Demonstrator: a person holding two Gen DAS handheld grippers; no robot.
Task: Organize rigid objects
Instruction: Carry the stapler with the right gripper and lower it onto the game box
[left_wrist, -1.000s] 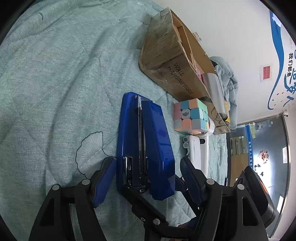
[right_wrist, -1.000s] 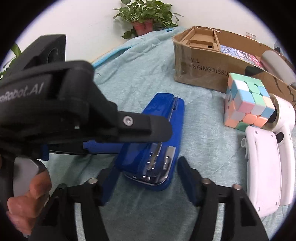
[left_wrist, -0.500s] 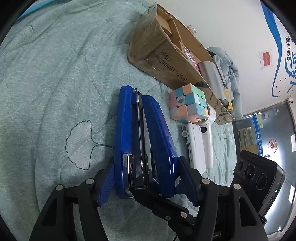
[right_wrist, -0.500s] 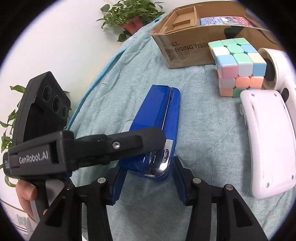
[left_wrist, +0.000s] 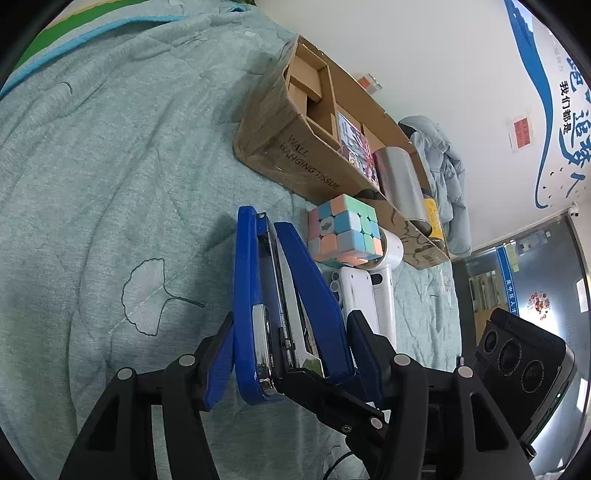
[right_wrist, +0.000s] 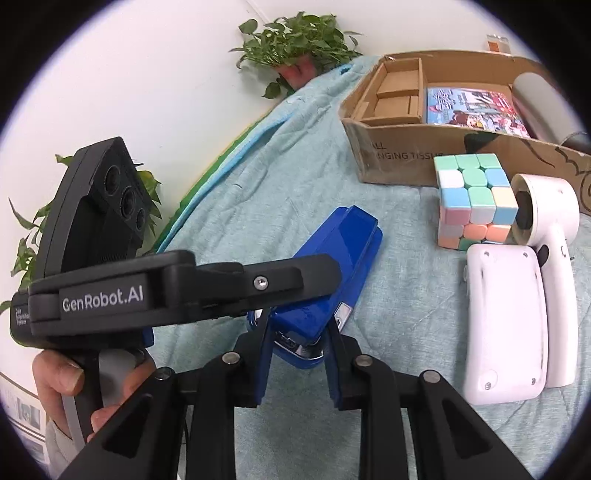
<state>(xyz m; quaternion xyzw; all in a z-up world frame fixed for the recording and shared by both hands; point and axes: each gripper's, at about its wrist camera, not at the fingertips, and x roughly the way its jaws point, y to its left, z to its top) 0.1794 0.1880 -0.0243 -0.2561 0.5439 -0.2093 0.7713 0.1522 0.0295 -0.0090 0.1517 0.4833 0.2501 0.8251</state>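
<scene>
potted plant (right_wrist: 299, 40), grey jacket (left_wrist: 448, 177)

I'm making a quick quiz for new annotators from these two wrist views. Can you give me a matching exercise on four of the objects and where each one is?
Things:
1. blue stapler
2. pastel puzzle cube
3. silver cylinder
4. potted plant

Places:
A. inside the cardboard box
B. by the wall, behind the bedspread
C. between the jaws of both grippers
D. on the bedspread, in front of the box

Pairs: 1-C, 2-D, 3-A, 4-B
</scene>
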